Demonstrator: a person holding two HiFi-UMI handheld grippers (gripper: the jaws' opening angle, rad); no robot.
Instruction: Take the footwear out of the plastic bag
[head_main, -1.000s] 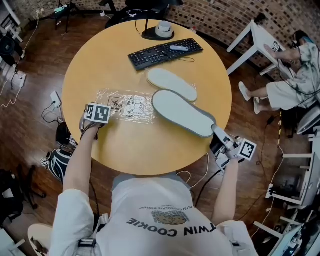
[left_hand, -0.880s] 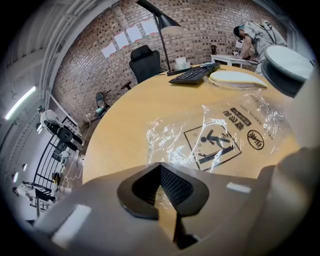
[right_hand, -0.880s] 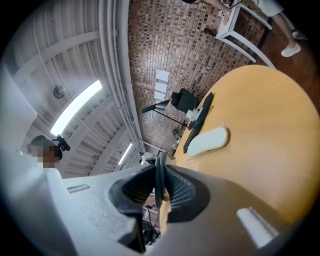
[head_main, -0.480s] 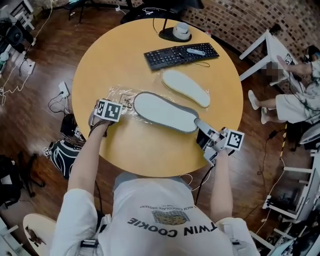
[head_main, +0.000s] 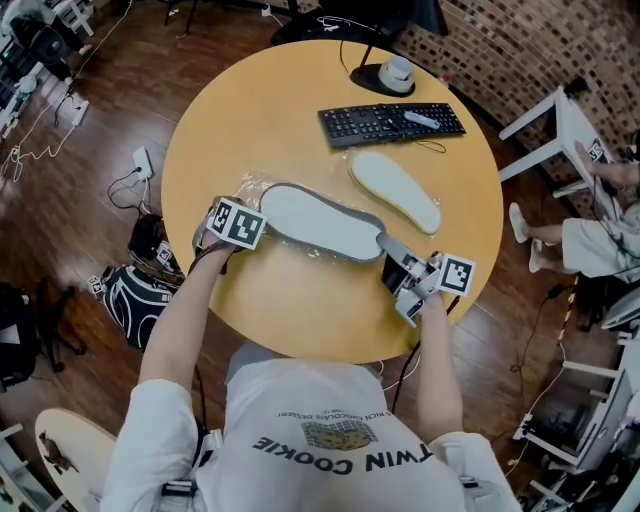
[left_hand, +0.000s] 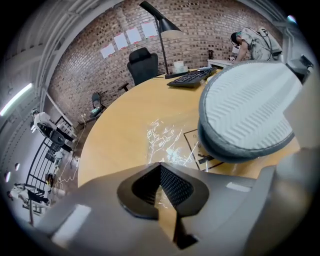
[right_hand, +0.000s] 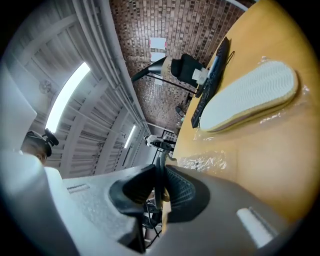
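Observation:
A grey-rimmed slipper (head_main: 320, 220) with a white ribbed sole hangs low over the round wooden table (head_main: 260, 110). My right gripper (head_main: 392, 262) is shut on its heel rim, which shows as a thin dark edge between the pads (right_hand: 159, 187). The toe reaches over the crumpled clear plastic bag (head_main: 252, 186). My left gripper (head_main: 236, 215) sits at that bag's near edge, jaws closed on the film (left_hand: 161, 172). In the left gripper view the slipper (left_hand: 247, 112) hovers above the bag (left_hand: 167, 140). A second slipper (head_main: 395, 190) lies sole up further right (right_hand: 245, 97), with crinkled plastic around it.
A black keyboard (head_main: 392, 122) and a desk lamp base (head_main: 392, 75) stand at the table's far side. Bags and cables (head_main: 130, 295) lie on the floor to the left. A white table (head_main: 560, 120) and a seated person (head_main: 600, 230) are at the right.
My right gripper has carried the slipper leftward, from beside the bag to over it, close to my left gripper. The left gripper has stayed at the bag's edge.

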